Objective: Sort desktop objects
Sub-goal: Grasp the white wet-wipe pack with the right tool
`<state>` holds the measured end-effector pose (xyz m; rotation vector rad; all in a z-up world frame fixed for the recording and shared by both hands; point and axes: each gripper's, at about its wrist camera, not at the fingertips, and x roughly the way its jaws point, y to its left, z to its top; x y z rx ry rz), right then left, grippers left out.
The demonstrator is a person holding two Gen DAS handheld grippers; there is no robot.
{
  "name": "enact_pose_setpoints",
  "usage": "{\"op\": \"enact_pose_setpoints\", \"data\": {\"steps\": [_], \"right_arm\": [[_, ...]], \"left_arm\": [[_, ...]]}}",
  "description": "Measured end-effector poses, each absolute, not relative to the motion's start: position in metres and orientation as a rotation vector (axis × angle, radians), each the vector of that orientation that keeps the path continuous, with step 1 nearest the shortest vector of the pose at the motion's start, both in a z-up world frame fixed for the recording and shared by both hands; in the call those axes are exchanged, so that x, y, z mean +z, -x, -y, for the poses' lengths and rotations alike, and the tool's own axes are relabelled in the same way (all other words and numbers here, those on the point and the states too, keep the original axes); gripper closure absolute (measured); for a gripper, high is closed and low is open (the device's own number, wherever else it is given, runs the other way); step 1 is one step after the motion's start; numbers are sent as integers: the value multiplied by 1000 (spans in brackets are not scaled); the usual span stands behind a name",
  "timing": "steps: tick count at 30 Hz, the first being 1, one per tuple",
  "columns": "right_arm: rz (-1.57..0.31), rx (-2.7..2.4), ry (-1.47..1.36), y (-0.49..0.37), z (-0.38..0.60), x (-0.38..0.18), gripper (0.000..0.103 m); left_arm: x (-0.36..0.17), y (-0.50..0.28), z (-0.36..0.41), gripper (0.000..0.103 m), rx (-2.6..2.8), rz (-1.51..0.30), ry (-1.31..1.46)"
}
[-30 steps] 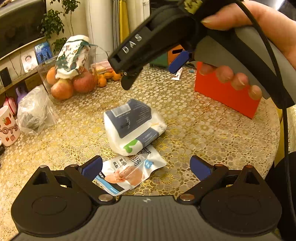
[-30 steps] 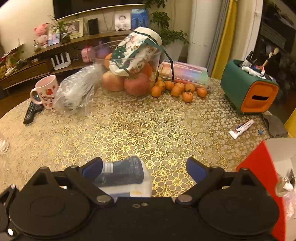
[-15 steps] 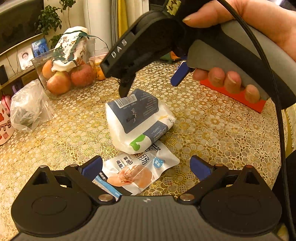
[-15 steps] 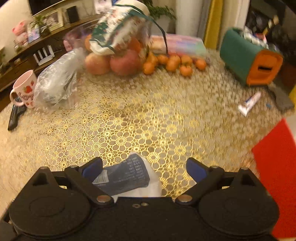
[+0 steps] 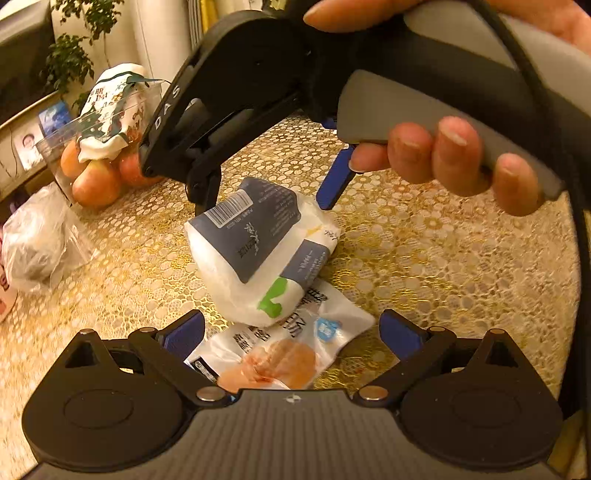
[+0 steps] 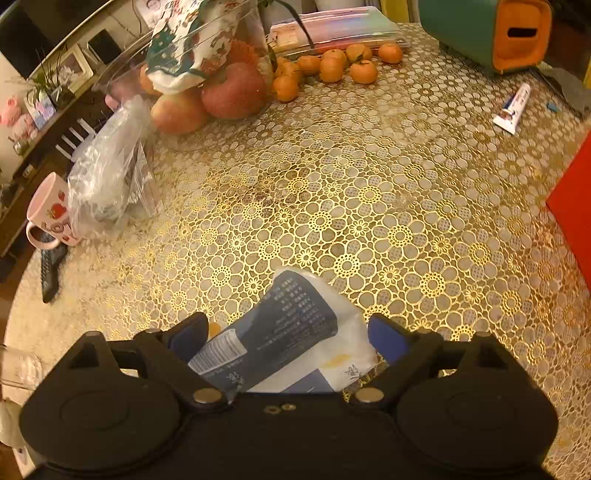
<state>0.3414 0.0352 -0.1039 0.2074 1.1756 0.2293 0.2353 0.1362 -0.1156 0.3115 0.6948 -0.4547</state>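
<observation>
A white and dark-blue tissue pack (image 5: 258, 243) lies on the gold lace tablecloth (image 5: 424, 258), its near end resting on a flat white snack pouch (image 5: 280, 354). My right gripper (image 5: 266, 201), held by a hand (image 5: 443, 155), comes down from above and straddles the pack's far end. In the right wrist view the pack (image 6: 295, 314) sits between this gripper's (image 6: 288, 330) blue pads. The jaws are closing, and a small gap still shows on the right side. My left gripper (image 5: 291, 332) stands open low over the table, with the pouch between its fingers but not pinched.
A clear bowl of apples (image 6: 221, 92) with a printed cloth stands at the back, mandarins (image 6: 332, 66) beside it. A plastic bag (image 6: 107, 177), pink mug (image 6: 48, 210) and remote (image 6: 50, 269) lie left. A green-orange box (image 6: 491, 33), tube (image 6: 513, 107) and red box (image 6: 572, 206) are right.
Both grippers have sunk toward the table. The right one rolled and dropped over the tissue pack's far end, its jaws slightly narrower. The left one came closer to the pouch.
</observation>
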Motion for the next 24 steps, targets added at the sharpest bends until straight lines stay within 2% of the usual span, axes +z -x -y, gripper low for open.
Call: {"op": "enact_pose_setpoints", "data": {"steps": [5,12,14,19,23,24], "right_arm": [[-1184,242,-229,-344,-38,-109,11],[-1178,259,-213,-349,-38,-115,27],[-1170,271,-203,-350,-38,-115,35],[-1166,293,-203,-351,-35,-113,55],[-1159,307,-205,-350,-32,-109,63],[-1157,310,-206,-350,-31,-108,64]], "left_arm": [[-125,-247,-136,2,-475,-715,-294],[-131,-251,-145,3,-454,-737,-189],[-130,-250,-146,7,-438,-733,-173],[-128,-250,-150,31,-390,-720,-150],[-126,-248,-148,41,-378,-717,-152],[-125,-248,-147,49,-383,-717,-151]]}}
